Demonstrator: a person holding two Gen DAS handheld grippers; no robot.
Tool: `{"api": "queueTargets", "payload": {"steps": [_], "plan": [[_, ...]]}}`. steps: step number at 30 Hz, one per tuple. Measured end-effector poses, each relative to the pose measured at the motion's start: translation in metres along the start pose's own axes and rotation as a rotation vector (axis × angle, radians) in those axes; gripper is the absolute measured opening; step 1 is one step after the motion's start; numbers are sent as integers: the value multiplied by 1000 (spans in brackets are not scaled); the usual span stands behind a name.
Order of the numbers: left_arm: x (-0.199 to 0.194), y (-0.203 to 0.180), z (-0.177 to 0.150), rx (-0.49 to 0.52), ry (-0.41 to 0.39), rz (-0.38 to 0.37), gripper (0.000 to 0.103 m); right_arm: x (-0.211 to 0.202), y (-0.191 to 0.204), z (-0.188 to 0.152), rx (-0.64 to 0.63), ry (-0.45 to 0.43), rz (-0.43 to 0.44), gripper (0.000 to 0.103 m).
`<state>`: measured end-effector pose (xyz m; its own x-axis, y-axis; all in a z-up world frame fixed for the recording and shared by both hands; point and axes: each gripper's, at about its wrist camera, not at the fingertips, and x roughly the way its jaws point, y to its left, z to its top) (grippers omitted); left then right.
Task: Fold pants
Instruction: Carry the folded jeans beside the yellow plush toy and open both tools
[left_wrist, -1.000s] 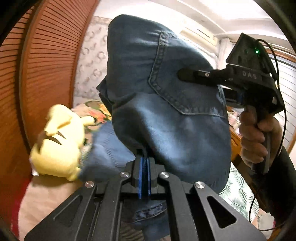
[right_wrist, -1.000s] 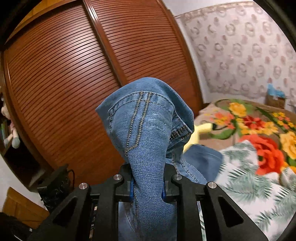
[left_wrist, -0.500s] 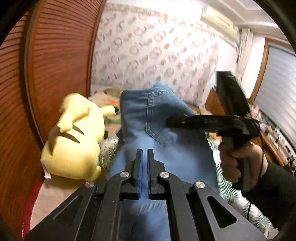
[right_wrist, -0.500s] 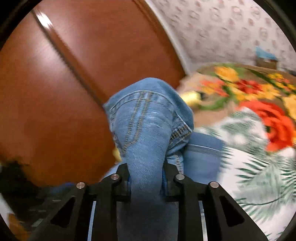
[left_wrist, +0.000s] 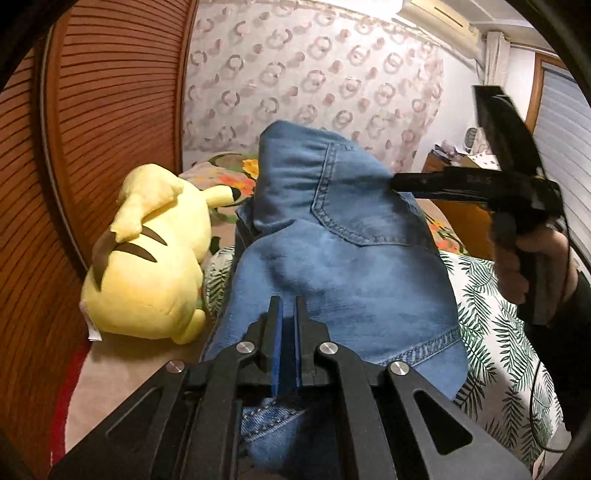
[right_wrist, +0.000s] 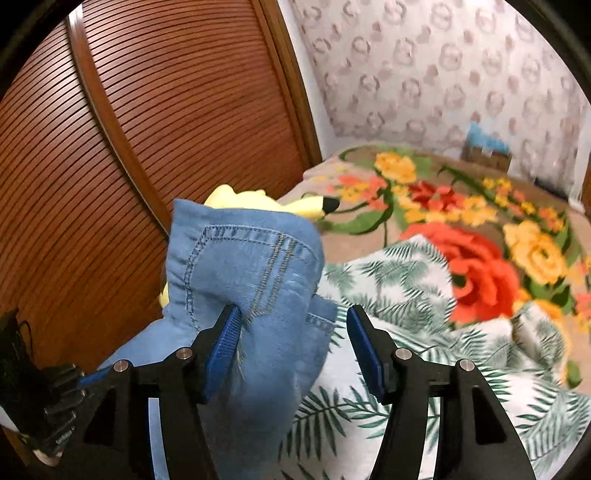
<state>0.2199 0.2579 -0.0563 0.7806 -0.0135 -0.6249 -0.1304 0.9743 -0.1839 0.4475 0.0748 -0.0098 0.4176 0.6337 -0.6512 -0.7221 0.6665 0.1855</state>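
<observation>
right gripper (right_wrist: 293, 343) has just been opening, jeans (right_wrist: 243, 273) loose between its jaws; left gripper (left_wrist: 287, 341) pinches denim.

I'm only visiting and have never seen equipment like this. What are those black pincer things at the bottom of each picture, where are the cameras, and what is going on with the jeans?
No robot here: a person holds a hand-held black two-finger gripper in each hand, each with a wide-angle camera looking along its fingers. One picture comes from the left gripper, the other from the right gripper.

They are folding blue denim jeans on a bed with a palm-leaf print sheet and a floral blanket. A yellow plush toy lies beside the jeans, next to a brown slatted wooden door.

The left gripper is shut, pinching denim. The right gripper's jaws have just been opening: denim sits between them, against one blue pad only, so it is let go.
</observation>
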Motion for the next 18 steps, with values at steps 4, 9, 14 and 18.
{"api": "queueTargets", "payload": {"steps": [4,9,14,18], "plan": [[-16,-10,3,14,-18,14,15,-41,33,-38,-63,-69,-51,61],[-40,-30,2,57,-53,15,34,-107,47,-92,-78,-135,-68,61],[-64,-60,-2,86,-103,-7,74,-190,52,-148,-53,-209,-108,61],[-79,-89,-6,121,-127,-40,78,-241,57,-186,-36,-251,-145,66]]}}
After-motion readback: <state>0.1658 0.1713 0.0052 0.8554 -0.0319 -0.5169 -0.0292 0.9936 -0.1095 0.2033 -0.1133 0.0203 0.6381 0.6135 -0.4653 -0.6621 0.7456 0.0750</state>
